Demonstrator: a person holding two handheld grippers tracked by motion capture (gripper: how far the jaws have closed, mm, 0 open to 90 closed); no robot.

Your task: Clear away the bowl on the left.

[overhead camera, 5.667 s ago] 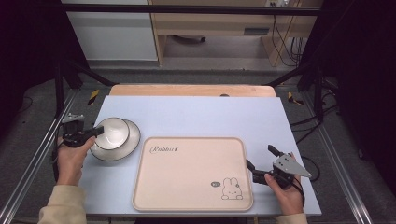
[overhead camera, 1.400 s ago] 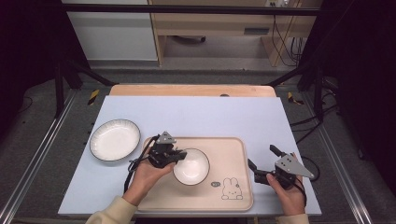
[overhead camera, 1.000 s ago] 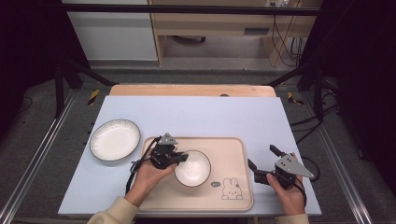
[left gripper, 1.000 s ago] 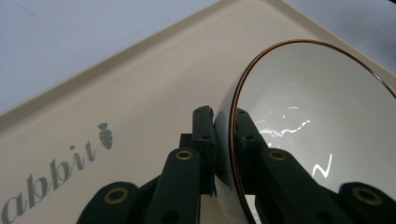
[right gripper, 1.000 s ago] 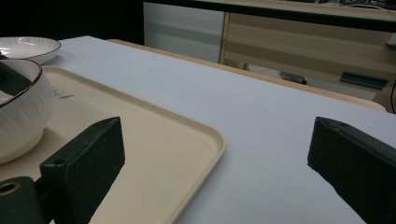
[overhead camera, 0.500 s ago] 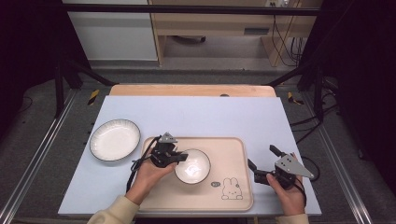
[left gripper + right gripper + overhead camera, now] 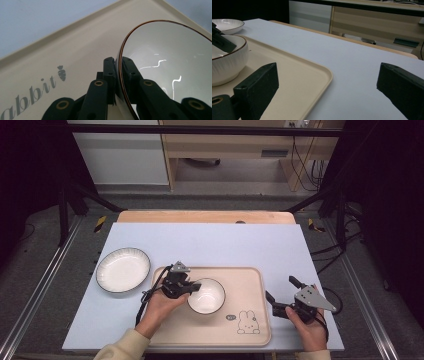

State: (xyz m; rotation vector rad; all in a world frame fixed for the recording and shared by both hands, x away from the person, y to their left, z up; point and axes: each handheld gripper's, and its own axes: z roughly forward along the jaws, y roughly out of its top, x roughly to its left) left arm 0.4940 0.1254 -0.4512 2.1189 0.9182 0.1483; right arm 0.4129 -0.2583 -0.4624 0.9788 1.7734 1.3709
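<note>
the left gripper (image 7: 192, 288) is nearest to the person, and its two black jaws are pinched tight on the rim of the white bowl (image 7: 206, 295). in the left gripper view one jaw sits on the outside of the rim and the other on the inside, with the thin brown edge of the bowl (image 7: 170, 67) between them. the bowl is on the cream rabbit tray (image 7: 250, 320), in the left half of it. from the right gripper view the bowl (image 7: 227, 62) looks like it rests flat on the tray floor, but its underside is partly hidden, so it may be a tiny bit lifted.

the right gripper (image 7: 282, 300) waits at the right edge of the tray. its jaws are wide apart with nothing between them, and the tray corner (image 7: 322, 72) lies just in front of them.

farther off, the white plate (image 7: 123, 269) sits alone on the pale blue table (image 7: 225, 240), left of the tray and not touching it.

so the bowl seems to have reached its spot on the tray. what is left, i think, is to let go of the rim and pull the left gripper away. the plate may be next to go on the tray, but that is only a guess.
</note>
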